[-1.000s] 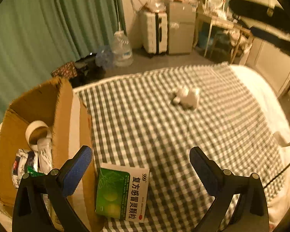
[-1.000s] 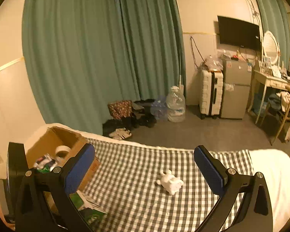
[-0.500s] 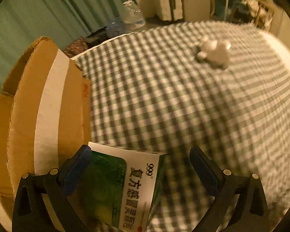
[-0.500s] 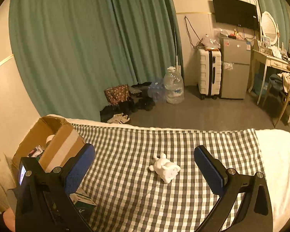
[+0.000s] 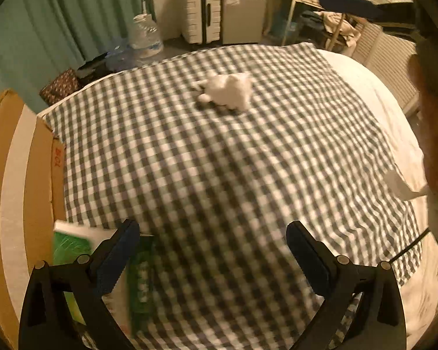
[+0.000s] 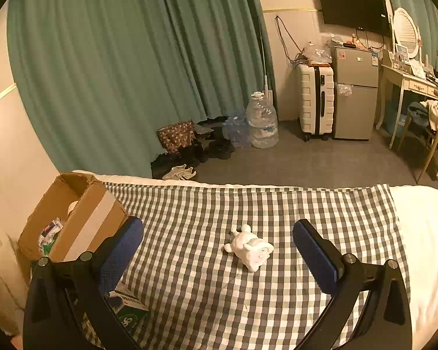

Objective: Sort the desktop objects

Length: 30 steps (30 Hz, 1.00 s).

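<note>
The box (image 5: 20,180) at the cloth's left edge shows red print on its corner flap that reads roughly "BOX", sideways. The green packet (image 5: 73,250) lies just beside the box wall, partly behind the left gripper's (image 5: 213,259) left finger; its lettering is too blurred in the left view to read, and in the right view only a white "9"-like logo shows on the packet (image 6: 128,315). A second ago the same packet lay flat in the left view with "999" and Chinese characters legible; it has since tipped up and slid to the gripper's left, outside the jaws.

The left gripper's jaws stand wide apart, holding nothing. The right gripper (image 6: 219,256) is likewise spread wide and empty, over the checked cloth (image 6: 277,213).

The white toy (image 6: 249,248) lies on the cloth, well away from the box (image 6: 73,221); it sits larger and nearer in both views than before. Wrappers and a tape roll lie inside the box.
</note>
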Motion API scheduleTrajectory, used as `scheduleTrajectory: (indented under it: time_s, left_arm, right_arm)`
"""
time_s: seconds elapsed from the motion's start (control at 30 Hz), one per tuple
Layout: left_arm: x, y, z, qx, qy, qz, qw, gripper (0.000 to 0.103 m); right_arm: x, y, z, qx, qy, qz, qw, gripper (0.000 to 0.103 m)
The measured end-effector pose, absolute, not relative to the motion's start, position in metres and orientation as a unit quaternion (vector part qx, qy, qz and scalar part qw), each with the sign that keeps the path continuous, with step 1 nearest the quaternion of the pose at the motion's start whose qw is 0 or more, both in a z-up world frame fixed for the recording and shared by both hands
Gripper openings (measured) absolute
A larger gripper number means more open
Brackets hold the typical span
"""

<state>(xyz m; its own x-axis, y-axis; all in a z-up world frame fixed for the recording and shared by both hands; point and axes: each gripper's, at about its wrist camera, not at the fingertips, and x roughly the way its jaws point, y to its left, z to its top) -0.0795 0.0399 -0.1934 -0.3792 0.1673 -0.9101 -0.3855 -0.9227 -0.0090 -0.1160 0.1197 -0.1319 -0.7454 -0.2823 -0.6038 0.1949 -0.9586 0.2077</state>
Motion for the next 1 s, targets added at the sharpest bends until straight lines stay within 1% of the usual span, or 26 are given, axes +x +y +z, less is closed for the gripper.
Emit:
scheduleTrajectory:
  time_s: [0.13, 0.23, 0.33, 0.43, 0.6, 0.8, 1.0]
  left_arm:
    - [-0.083, 0.03, -0.175, -0.511, 0.093, 0.842, 0.145, 0.103]
    - [-0.082, -0.003, -0.136, -0.476, 0.07, 0.869, 0.114, 0.103]
    - [-0.085, -0.041, -0.104, -0.45, 0.037, 0.887, 0.096, 0.103]
    - [-0.086, -0.063, -0.088, -0.434, 0.023, 0.898, 0.074, 0.103]
    - [-0.081, -0.088, -0.071, -0.398, -0.01, 0.917, 0.039, 0.103]
    - [-0.078, -0.113, -0.063, -0.38, -0.023, 0.925, 0.011, 0.103]
    - [-0.077, -0.136, -0.055, -0.371, -0.046, 0.927, 0.006, 0.103]
  right_arm:
    - [-0.112, 0.12, -0.133, 0.336, -0.06, -0.931, 0.127, 0.103]
    - [-0.11, 0.12, -0.138, 0.341, -0.056, -0.929, 0.135, 0.103]
    - [-0.108, 0.114, -0.149, 0.352, -0.039, -0.922, 0.155, 0.103]
    - [-0.1, 0.102, -0.168, 0.362, -0.02, -0.911, 0.196, 0.103]
    - [-0.075, 0.061, -0.201, 0.366, 0.041, -0.882, 0.293, 0.103]
    - [-0.053, 0.018, -0.23, 0.372, 0.063, -0.84, 0.391, 0.103]
    - [-0.04, -0.026, -0.247, 0.354, 0.138, -0.81, 0.447, 0.103]
